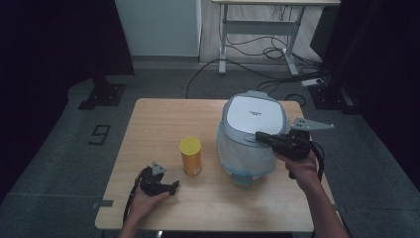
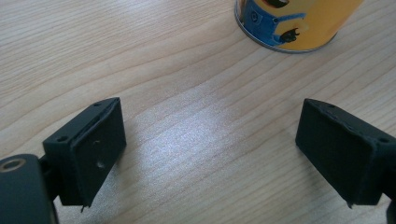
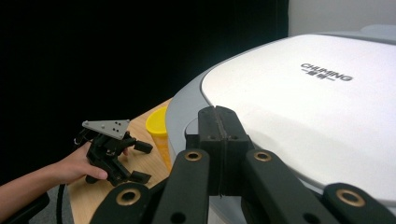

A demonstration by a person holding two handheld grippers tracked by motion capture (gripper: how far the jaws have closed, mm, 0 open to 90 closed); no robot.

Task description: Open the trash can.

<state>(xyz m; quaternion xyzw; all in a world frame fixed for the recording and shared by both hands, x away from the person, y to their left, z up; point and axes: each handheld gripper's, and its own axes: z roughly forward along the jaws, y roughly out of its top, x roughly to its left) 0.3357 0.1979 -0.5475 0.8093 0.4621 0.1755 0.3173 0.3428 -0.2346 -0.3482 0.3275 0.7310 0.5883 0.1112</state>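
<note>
A white and grey rice cooker with its lid down stands on the right half of the wooden table. My right gripper is shut, its tips over the front edge of the lid; in the right gripper view the two jaws are pressed flat together with nothing between them. A yellow can with a cartoon print stands left of the cooker. My left gripper rests low on the table near the front edge, open and empty, pointing toward the can.
Behind the table is a grey floor with cables and the legs of a desk. A black stand base sits at the back left. Bare wood lies between the left gripper and the can.
</note>
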